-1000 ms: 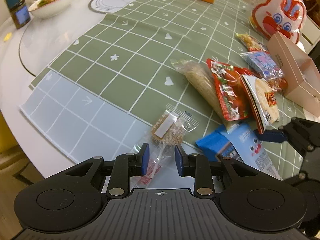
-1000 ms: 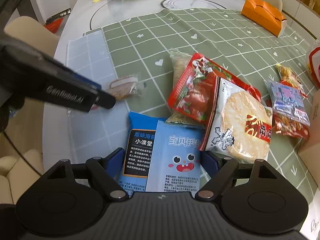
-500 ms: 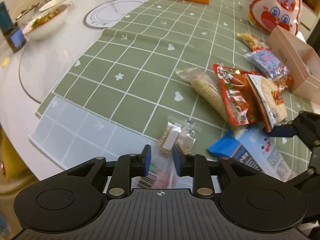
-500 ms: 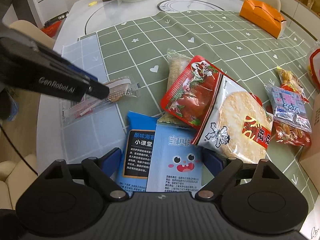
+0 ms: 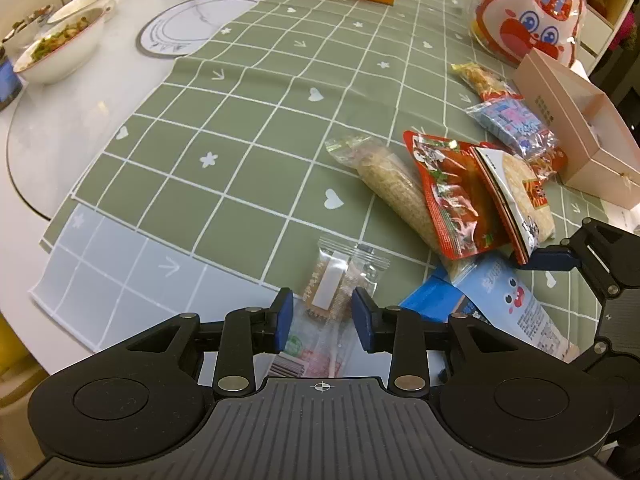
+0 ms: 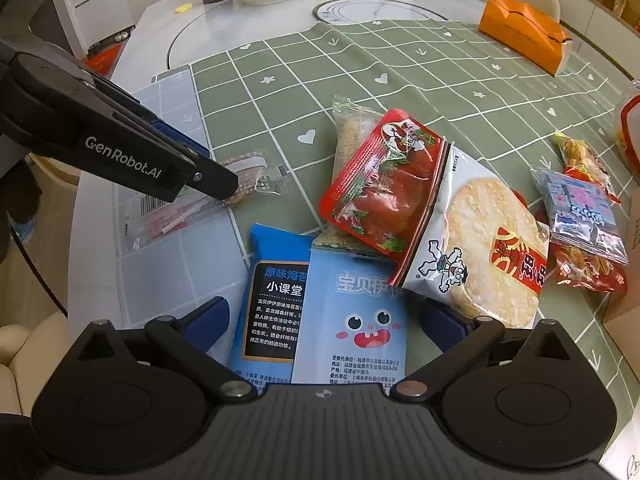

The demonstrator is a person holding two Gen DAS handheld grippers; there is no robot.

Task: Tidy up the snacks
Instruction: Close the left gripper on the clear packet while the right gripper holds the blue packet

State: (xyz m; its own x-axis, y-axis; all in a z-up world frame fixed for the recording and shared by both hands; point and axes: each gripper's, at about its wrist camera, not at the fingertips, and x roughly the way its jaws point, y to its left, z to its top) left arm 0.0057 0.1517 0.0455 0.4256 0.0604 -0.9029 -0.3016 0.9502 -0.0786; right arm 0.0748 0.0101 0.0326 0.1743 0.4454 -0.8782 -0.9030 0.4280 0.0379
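Note:
My left gripper (image 5: pixel 322 316) is open, its jaws on either side of a clear cookie packet (image 5: pixel 340 280) that lies on the mat; a pink-striped clear packet (image 5: pixel 316 356) lies under the gripper. In the right wrist view the left gripper (image 6: pixel 216 184) sits over the same cookie packet (image 6: pixel 252 178). My right gripper (image 6: pixel 324 320) is wide open around a light blue snack pack (image 6: pixel 356 320) and a darker blue pack (image 6: pixel 276 292). A red packet (image 6: pixel 384 188), a rice cracker bag (image 6: pixel 488 240) and a clear grain bag (image 6: pixel 352 132) overlap beyond them.
A pink open box (image 5: pixel 576 132) stands at the right, with a red rabbit bag (image 5: pixel 528 16) behind it. Small snack packets (image 6: pixel 580 208) lie beside the box. An orange box (image 6: pixel 524 36) sits at the far side. Food bowls (image 5: pixel 60 48) stand at the far left, off the green checked mat (image 5: pixel 240 128).
My left gripper has opened a little and drawn back and up from the cookie packet. My right gripper stays open around the blue packs.

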